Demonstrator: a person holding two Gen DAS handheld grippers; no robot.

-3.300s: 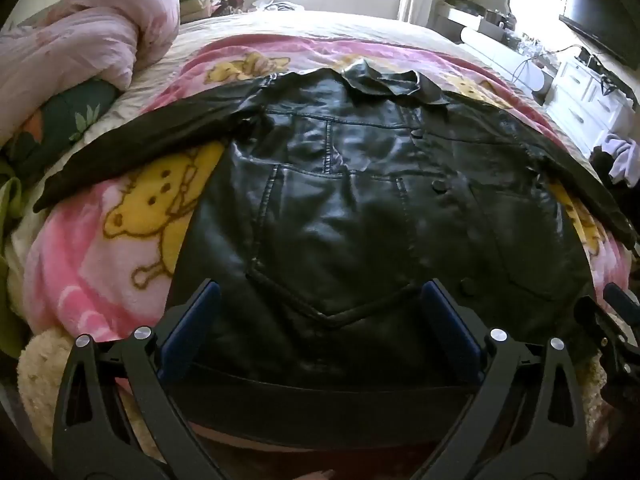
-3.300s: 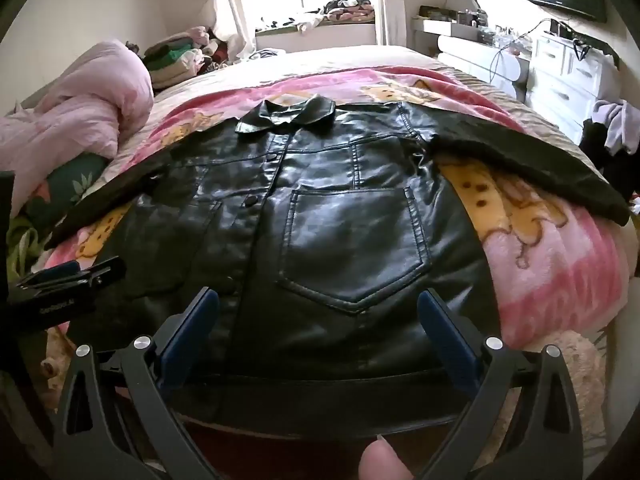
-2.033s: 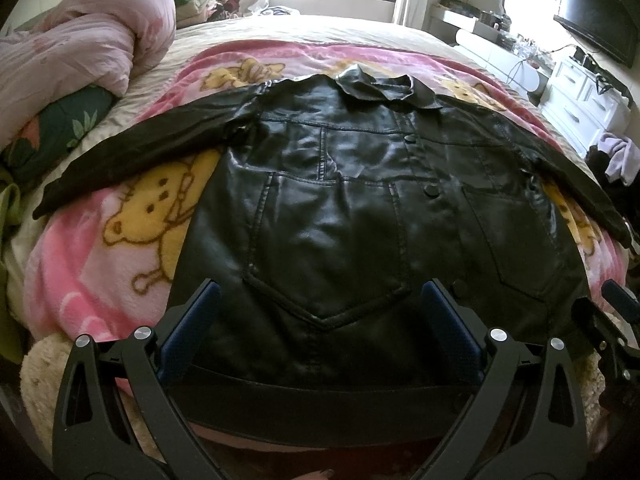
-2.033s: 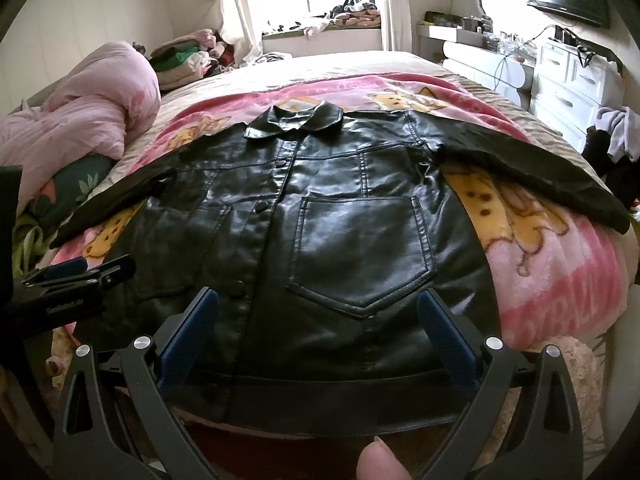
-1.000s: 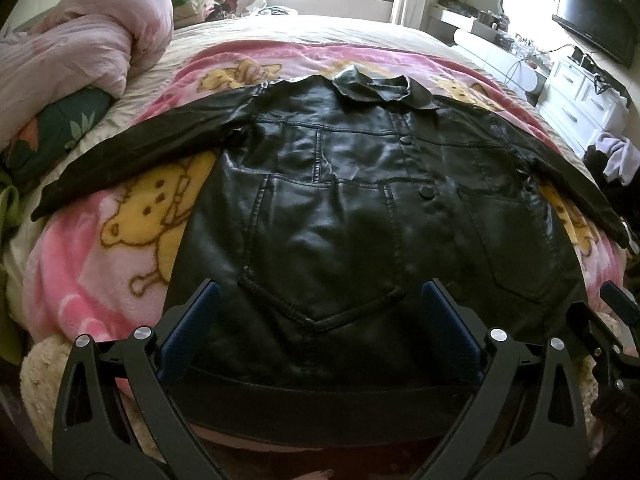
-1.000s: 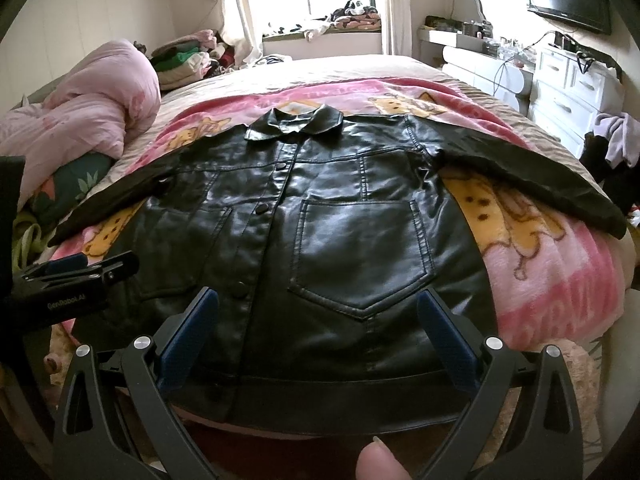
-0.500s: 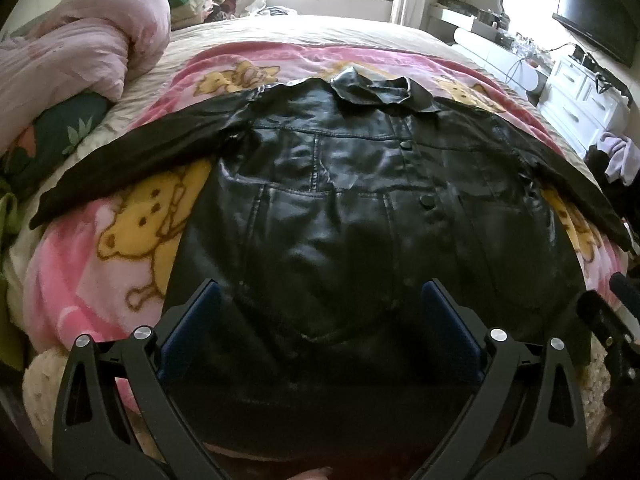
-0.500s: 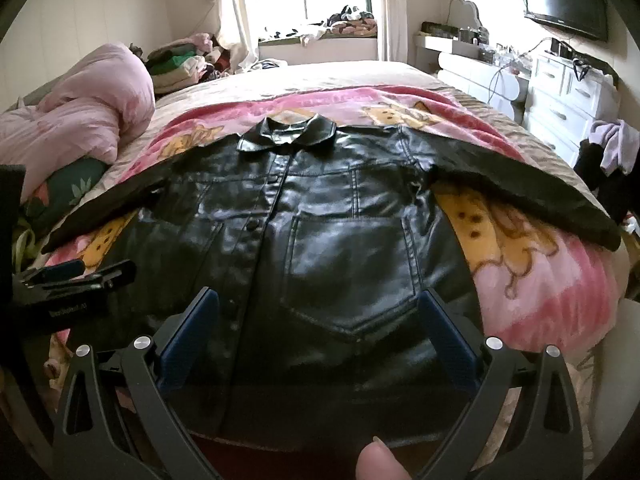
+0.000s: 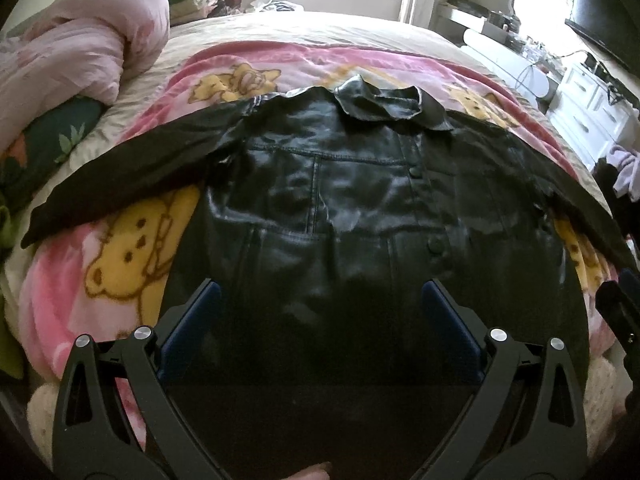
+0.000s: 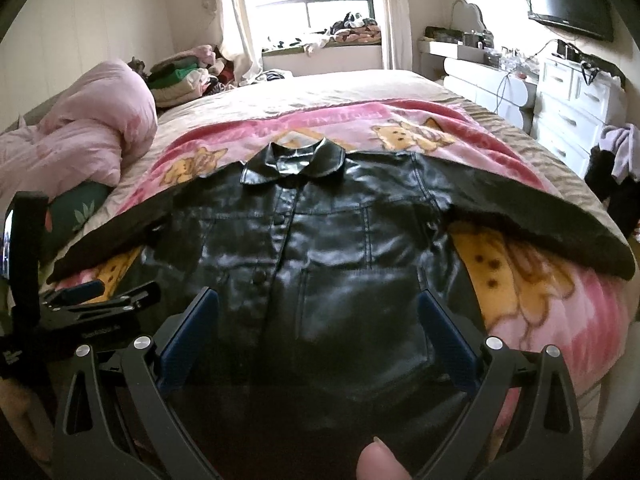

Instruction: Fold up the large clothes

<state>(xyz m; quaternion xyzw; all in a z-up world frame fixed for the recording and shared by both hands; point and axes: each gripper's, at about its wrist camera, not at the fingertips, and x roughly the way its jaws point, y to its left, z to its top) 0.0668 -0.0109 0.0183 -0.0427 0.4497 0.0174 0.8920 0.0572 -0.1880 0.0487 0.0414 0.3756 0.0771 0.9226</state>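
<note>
Jacket (image 9: 332, 216) is the only piece of clothing laid out, one black leather one, spread flat and front side up on a pink blanket (image 9: 120, 264) with yellow bears on the bed (image 10: 360, 84). Collar (image 10: 294, 162) points to the far end toward the window (image 10: 332, 4), hem sits at the near edge, so the long axis runs near to far. Two sleeves stick out sideways, one left (image 9: 120, 176) and one right (image 10: 540, 216), both lying straight on the blanket. Two big chest pockets, and I count two buttons clearly down the middle in the left wrist view.

Left tool (image 9: 320, 312) has its jaws spread wide with nothing in them, hovering over the near part of the jacket. Right tool (image 10: 316, 312) is the same, wide apart and holding nothing, just beside the left one over the hem end. One pink duvet (image 10: 80, 136) is bunched up at the left of the bed.
</note>
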